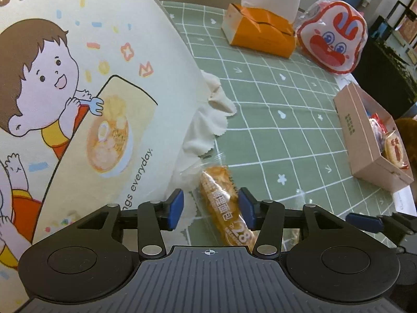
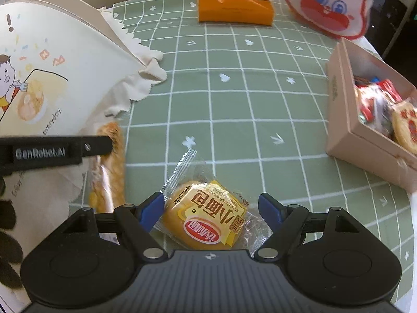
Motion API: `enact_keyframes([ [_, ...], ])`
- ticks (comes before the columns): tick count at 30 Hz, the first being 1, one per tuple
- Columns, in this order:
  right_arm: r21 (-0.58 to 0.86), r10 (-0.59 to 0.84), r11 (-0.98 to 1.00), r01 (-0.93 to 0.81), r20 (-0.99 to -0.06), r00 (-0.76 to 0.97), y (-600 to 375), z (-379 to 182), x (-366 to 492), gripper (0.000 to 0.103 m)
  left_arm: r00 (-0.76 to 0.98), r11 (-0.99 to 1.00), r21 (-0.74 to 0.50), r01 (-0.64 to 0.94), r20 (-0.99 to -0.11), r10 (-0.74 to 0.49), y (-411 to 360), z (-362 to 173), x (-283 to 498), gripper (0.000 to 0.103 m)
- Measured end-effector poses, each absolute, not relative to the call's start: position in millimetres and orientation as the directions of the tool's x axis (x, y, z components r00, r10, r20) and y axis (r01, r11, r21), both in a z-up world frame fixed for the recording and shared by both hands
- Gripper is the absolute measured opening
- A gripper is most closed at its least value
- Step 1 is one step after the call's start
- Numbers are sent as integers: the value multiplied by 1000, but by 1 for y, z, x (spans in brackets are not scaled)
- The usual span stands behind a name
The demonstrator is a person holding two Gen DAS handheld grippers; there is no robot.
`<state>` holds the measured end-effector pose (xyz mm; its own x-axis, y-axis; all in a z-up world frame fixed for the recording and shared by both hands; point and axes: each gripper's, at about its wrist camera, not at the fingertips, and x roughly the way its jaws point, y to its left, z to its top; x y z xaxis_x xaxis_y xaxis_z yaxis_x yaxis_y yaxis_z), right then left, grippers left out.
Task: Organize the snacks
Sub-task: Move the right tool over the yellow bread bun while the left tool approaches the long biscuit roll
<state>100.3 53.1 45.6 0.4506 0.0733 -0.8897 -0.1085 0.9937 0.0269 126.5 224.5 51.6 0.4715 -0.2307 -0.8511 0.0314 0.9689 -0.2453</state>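
Two grippers work over a table (image 2: 234, 99) covered in a green checked cloth. At the left gripper (image 1: 211, 208) a long bread stick in a clear wrapper (image 1: 224, 203) lies between the blue pads, which stand apart; the right-hand pad sits just beside the wrapper, the other is clear of it, so nothing is clamped. That snack lies at the foot of a big cream bag printed with a cartoon child and a bowl of noodles (image 1: 91, 83), and a pale cloth with a zigzag edge (image 1: 206, 130) is bunched beside the bag.

At the right gripper (image 2: 211, 212) the pads stand wide on either side of a small round bread in a yellow and clear packet (image 2: 208, 216), which rests flat on the table. The left pad is at the edge of the wrapper; whether it touches, I cannot tell. The other pad is off it.

Over on the right sits a shallow cardboard box (image 2: 341, 120) with several wrapped snacks already inside. At the far end of the table are an orange tissue box (image 2: 234, 7) and a white and red cartoon-faced pouch (image 2: 331, 2), close to each other.
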Motion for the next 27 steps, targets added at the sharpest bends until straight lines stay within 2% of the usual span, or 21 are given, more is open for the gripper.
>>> enact_keyframes([
  [4,19,70,994,-111,-880,470,45,44,87,81,444,966,-251,62,-860,-252,210,47,125,50],
  [8,45,103,990,-130,-873,477,38,45,77,81,454,977,-194,92,-865,-214,196,47,123,51],
  [15,161,217,975,-153,-841,495,25,50,63,82,432,974,-162,158,-875,-216,189,49,111,51],
  [20,92,175,977,-192,-858,483,29,47,57,82,451,977,-105,187,-874,-180,194,53,106,53],
  [27,12,123,972,-233,-876,467,32,36,48,82,416,967,-168,194,-878,-236,194,51,102,49],
])
